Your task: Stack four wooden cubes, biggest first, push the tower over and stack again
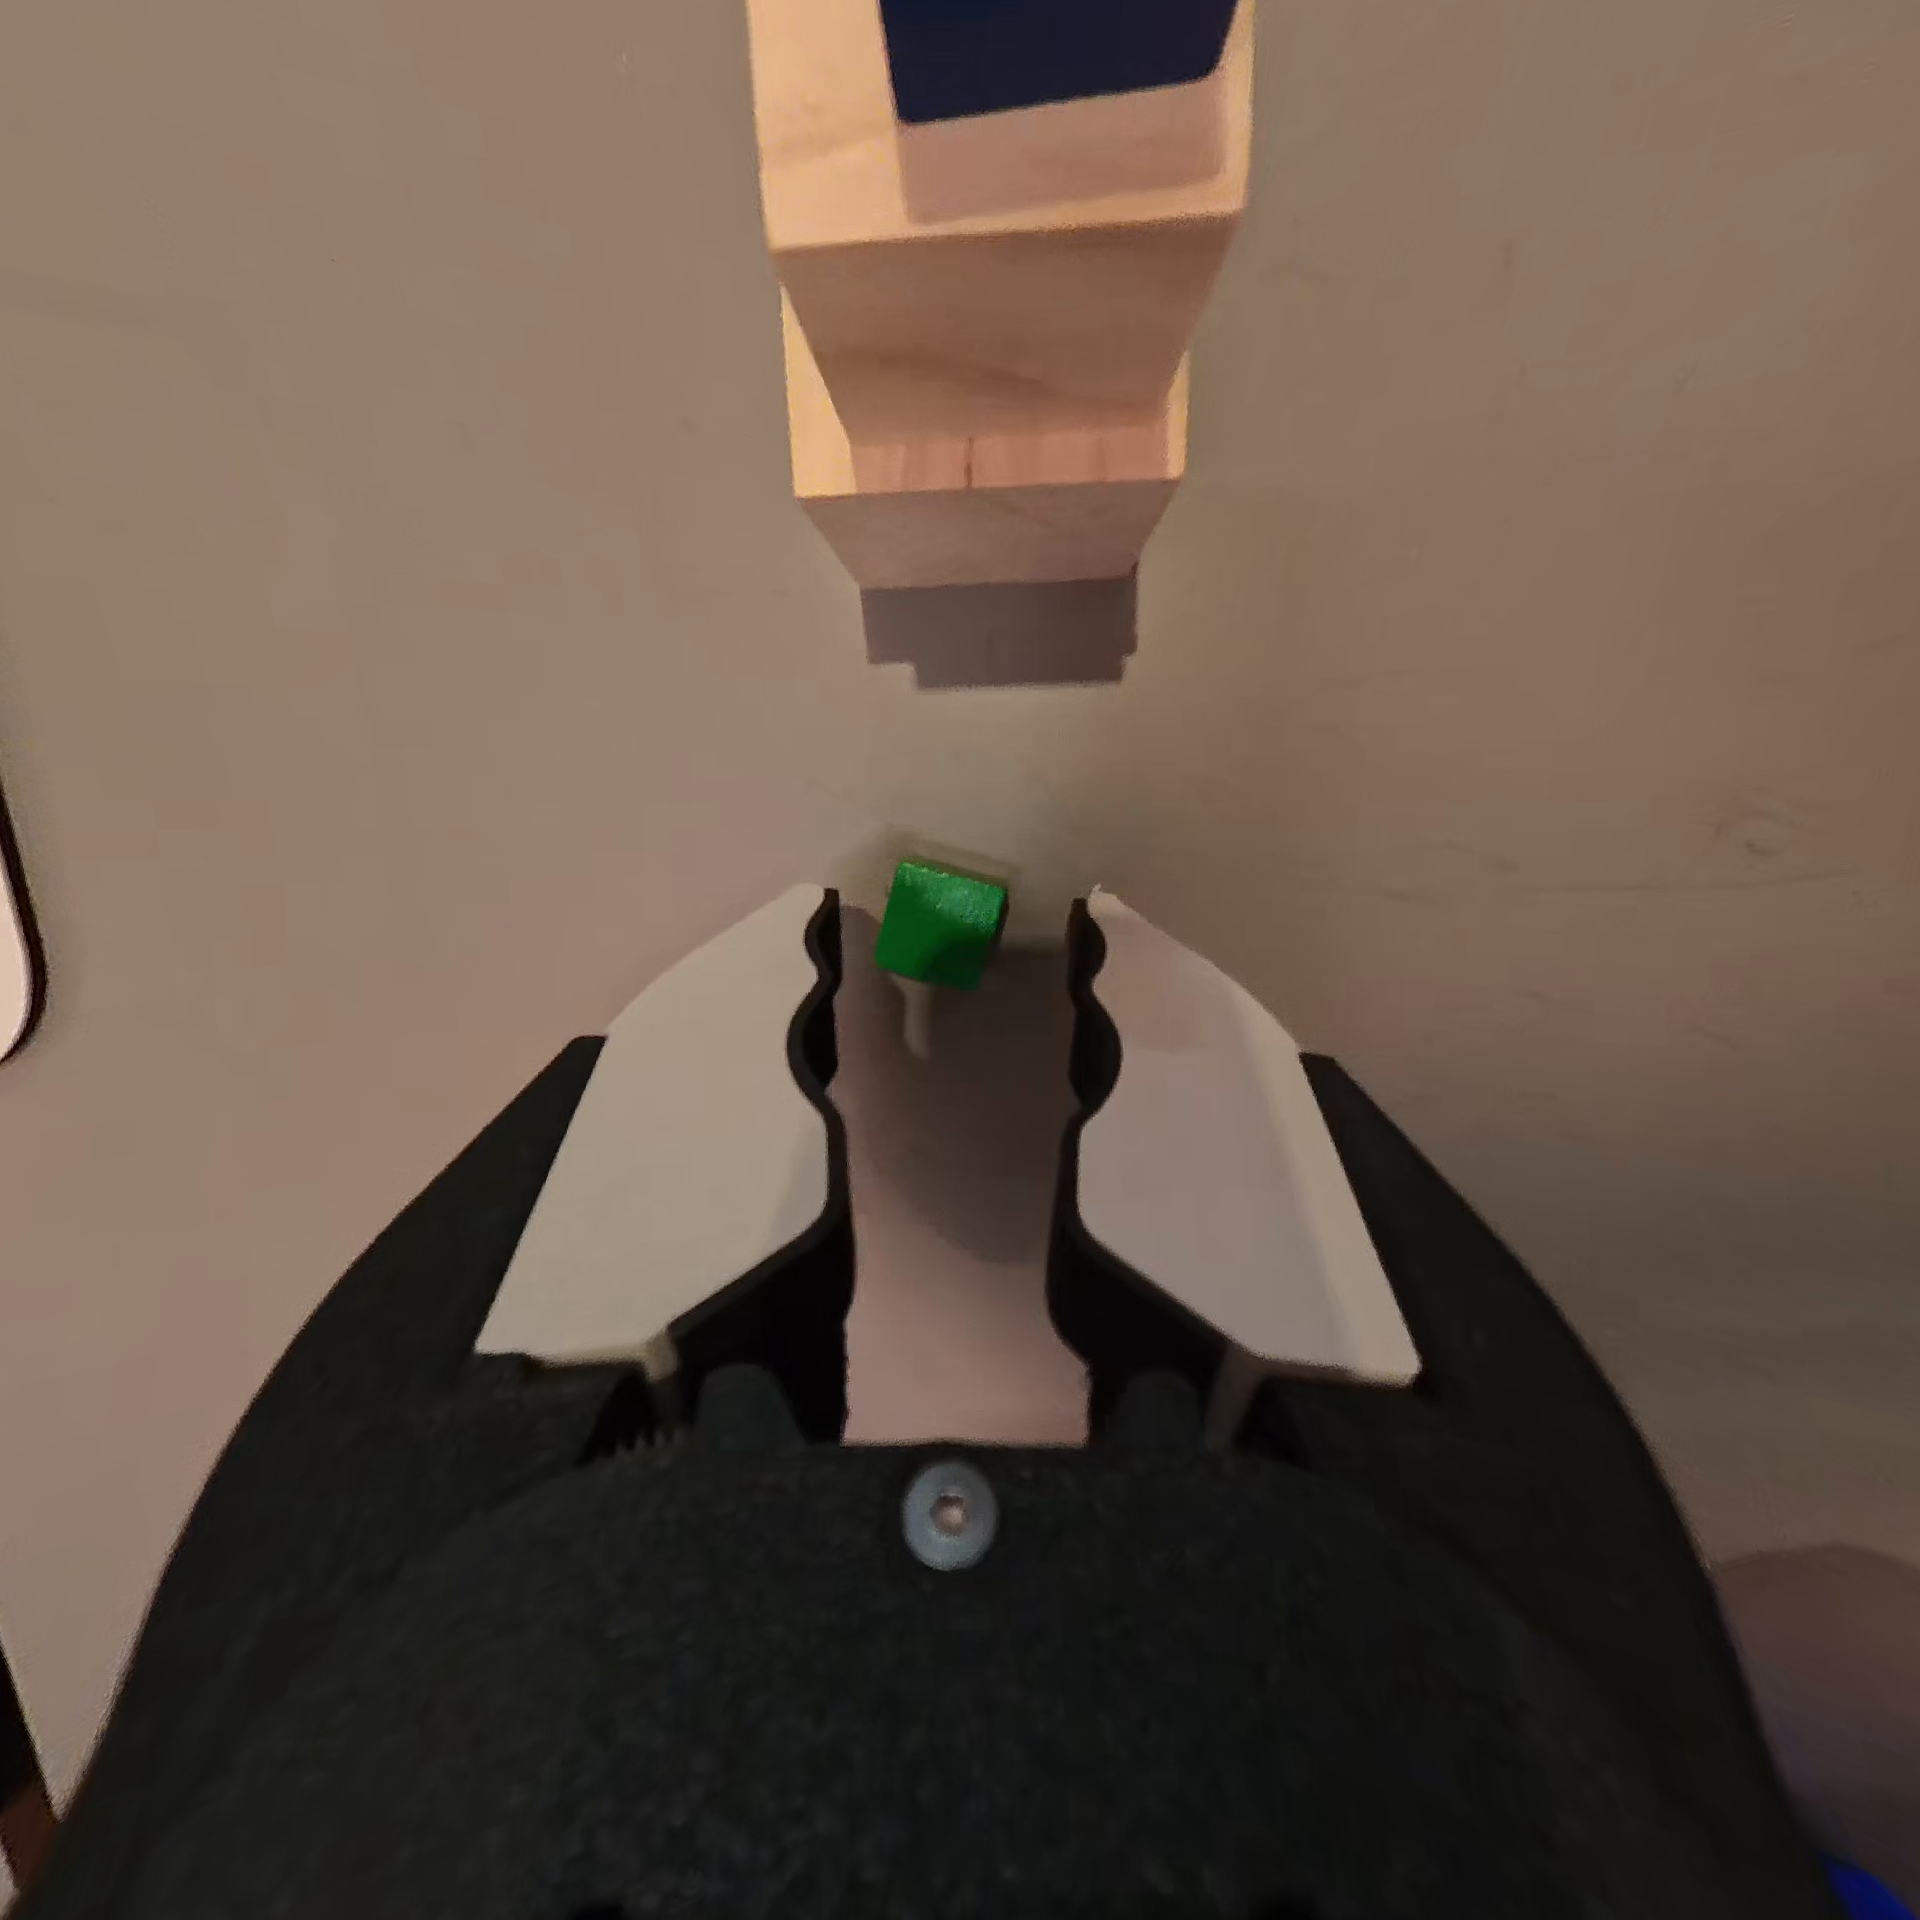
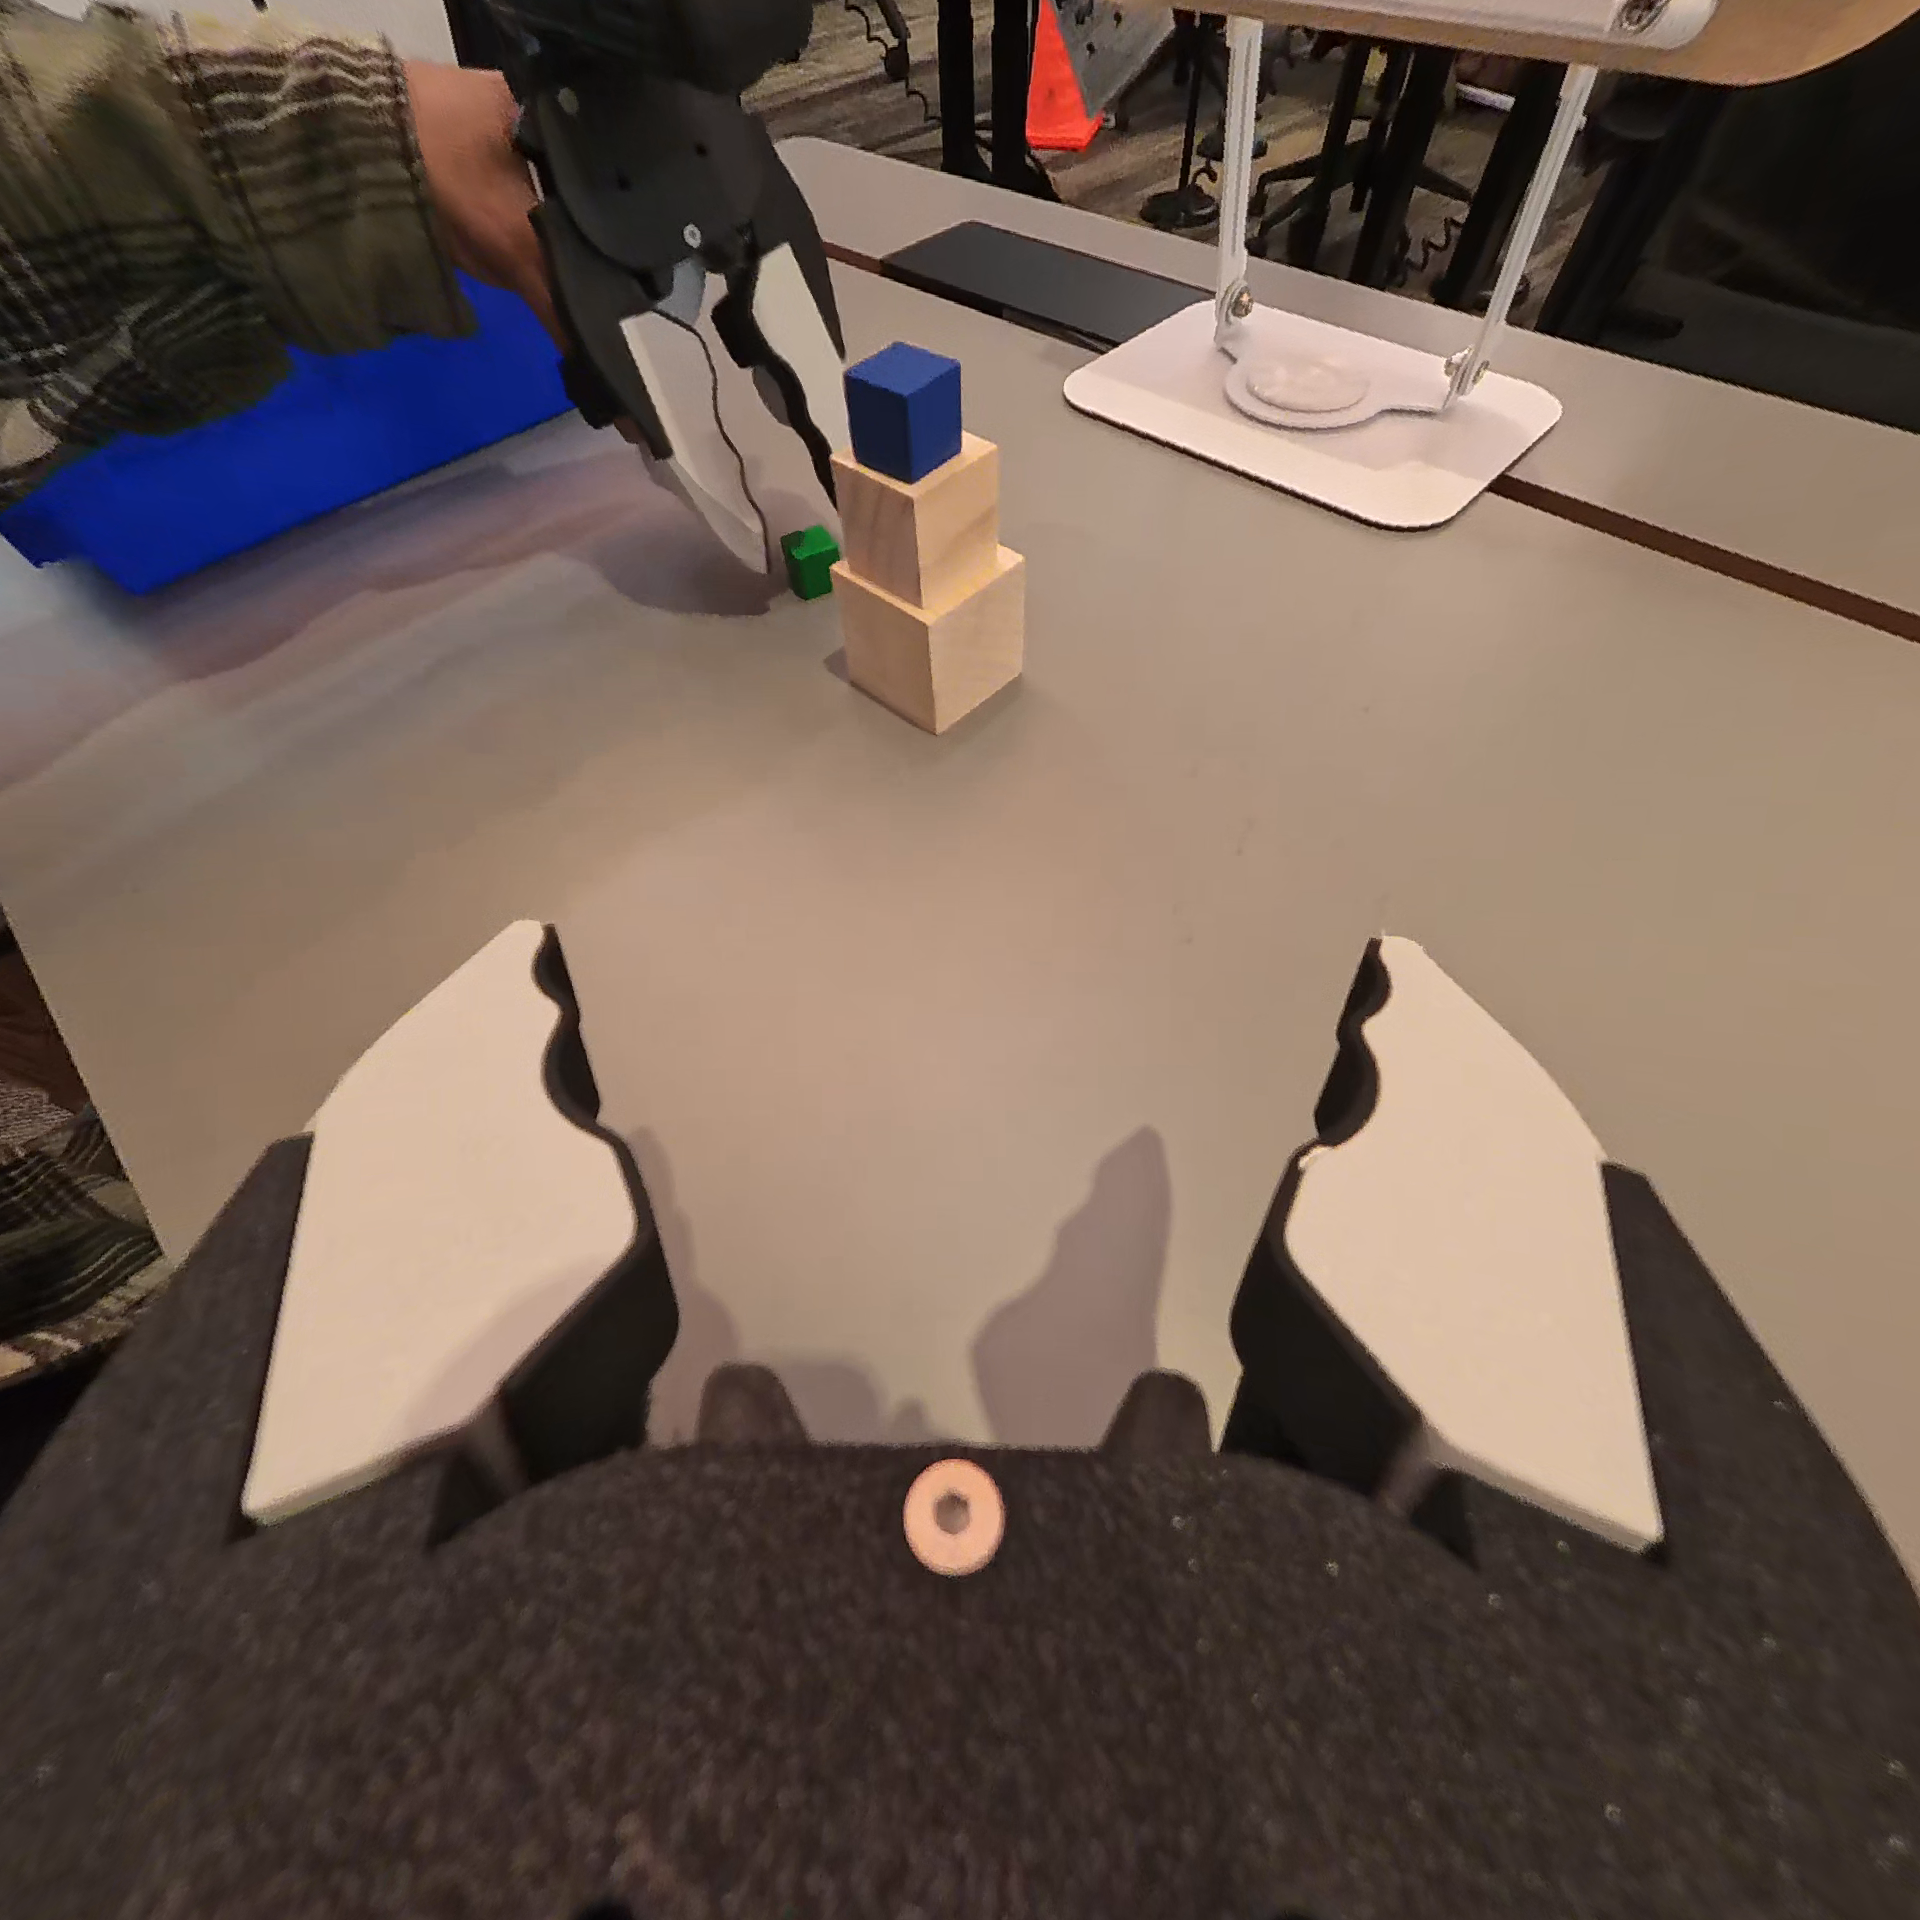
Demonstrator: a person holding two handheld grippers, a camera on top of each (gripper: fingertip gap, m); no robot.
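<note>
- Pale, unpainted wood made up the two lower blocks of a three-cube tower (image 2: 928,540) that stood upright on the matt grey tabletop (image 2: 1143,852), its long axis vertical.
- The large plain wooden cube (image 2: 932,644) sat at the bottom, a slightly smaller plain wooden cube (image 2: 914,514) rested on it, and a small blue-painted wooden cube (image 2: 902,410) topped the stack, turned a little so one corner faced the right wrist camera.
- A tiny green-painted wooden cube (image 1: 940,925) lay on the table just beside the tower's base, on the left gripper's side, apart from the stack.
- The left gripper (image 1: 948,914), black with white finger plates, pointed steeply down at the table with its claw spread narrowly; the green cube lay between the fingertips, close to the left one, but whether it touched was unclear.
- In the right wrist view the left gripper (image 2: 795,530) reached down next to the tower, held by a hand (image 2: 468,197) in a plaid sleeve.
- The right gripper (image 2: 956,956) hung well back from the tower, claw spread wide with nothing in it.
- No brand, label or readable writing showed on the cubes or grippers.
- A blue plastic bin (image 2: 291,447) sat behind the left gripper; a white stand with a flat base (image 2: 1309,416) and a dark flat slab (image 2: 1039,275) lay farther off on the table.
</note>
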